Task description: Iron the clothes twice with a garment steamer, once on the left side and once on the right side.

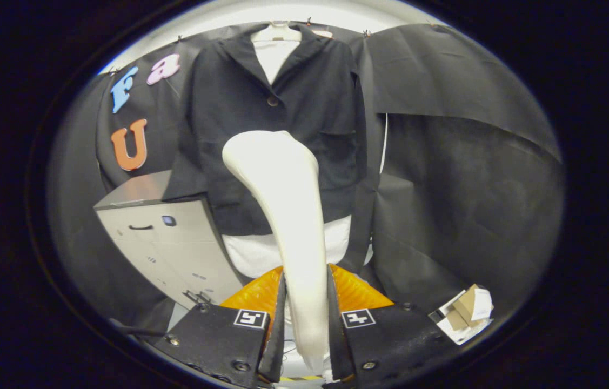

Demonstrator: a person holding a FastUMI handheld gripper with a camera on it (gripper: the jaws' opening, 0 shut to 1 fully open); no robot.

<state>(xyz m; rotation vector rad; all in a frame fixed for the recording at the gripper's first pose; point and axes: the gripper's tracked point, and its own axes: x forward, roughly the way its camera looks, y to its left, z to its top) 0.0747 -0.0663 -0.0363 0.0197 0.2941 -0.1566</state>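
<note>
Already the tongs [307, 319] are closed narrow on the handle of the white garment steamer [282, 205], both fingers pressing its sides, so the head rises straight ahead of them toward the dark jacket [239, 124]. Judging by this, the stroke goes best with the head kept flat and close to the cloth, drawn slowly along one side, then the other, without twisting the grip. The jacket hangs beyond the tongs on a hanger [277, 32], buttoned over a white shirt [253, 254], fairly smooth. A grey cabinet [169, 243] stands beside it.
</note>
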